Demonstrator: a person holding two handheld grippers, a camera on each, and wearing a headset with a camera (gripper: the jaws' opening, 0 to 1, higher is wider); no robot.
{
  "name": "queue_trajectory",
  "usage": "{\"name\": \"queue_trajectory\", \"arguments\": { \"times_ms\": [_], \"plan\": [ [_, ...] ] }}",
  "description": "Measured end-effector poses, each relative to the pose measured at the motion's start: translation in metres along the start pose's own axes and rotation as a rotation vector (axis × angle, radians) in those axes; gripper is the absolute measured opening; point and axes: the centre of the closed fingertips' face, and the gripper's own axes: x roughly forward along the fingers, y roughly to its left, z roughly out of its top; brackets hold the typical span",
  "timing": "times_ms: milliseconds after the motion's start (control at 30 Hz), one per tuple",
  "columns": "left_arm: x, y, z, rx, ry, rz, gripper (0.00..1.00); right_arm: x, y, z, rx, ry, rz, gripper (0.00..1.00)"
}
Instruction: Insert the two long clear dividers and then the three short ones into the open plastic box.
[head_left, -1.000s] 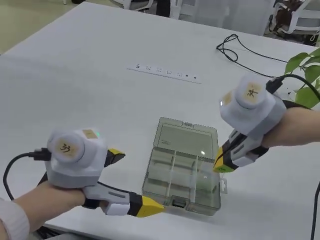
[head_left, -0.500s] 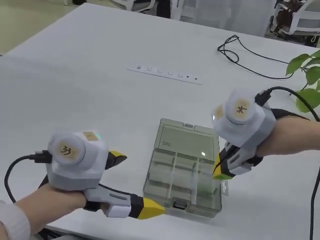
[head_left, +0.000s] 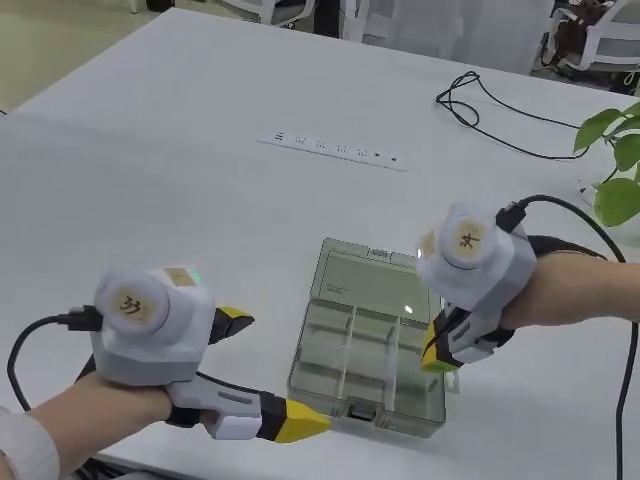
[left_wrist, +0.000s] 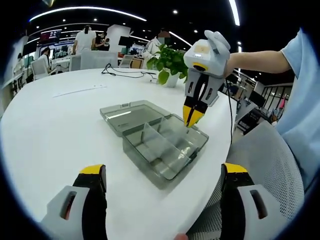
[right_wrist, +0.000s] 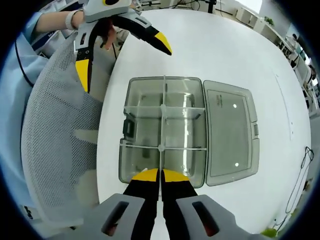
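Pinching a short divider in our right claw, left claw gaping, we are risking shoving the unbraced box askew.

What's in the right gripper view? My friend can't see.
A clear plastic box lies open on a white table, dividers inside, lid flat beside it. The right gripper is shut at its edge; the left gripper is open.

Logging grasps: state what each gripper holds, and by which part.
Left gripper: open, nothing. Right gripper: jaws shut over the box's edge, in line with a divider; whether they pinch its end cannot be told.
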Motion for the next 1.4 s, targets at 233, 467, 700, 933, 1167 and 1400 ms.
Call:
{"name": "queue_trajectory", "arguments": {
  "times_ms": [233,467,700,933,1167,1400],
  "plan": [
    [0.0,0.001,0.001,0.004,0.002,0.003,0.97,0.006,-0.001,-0.002,0.01,0.004,-0.006,0.02],
    [0.002,-0.002,0.002,0.006,0.002,-0.005,0.97,0.006,0.0,-0.002,0.025,-0.005,-0.011,0.02],
    [0.003,-0.003,0.006,0.018,0.003,-0.011,0.97,0.006,0.0,-0.002,0.014,-0.032,-0.015,0.03],
    [0.001,-0.001,0.008,0.027,0.0,-0.01,0.97,-0.003,-0.003,0.011,-0.034,-0.166,-0.068,0.41],
    [0.0,-0.002,0.01,0.038,0.001,-0.015,0.97,-0.017,-0.002,0.018,0.036,-0.307,-0.116,0.73],
    [-0.001,-0.002,0.013,0.053,-0.001,-0.018,0.98,-0.027,-0.004,0.023,0.11,-0.426,-0.215,1.0]
  ]
}}
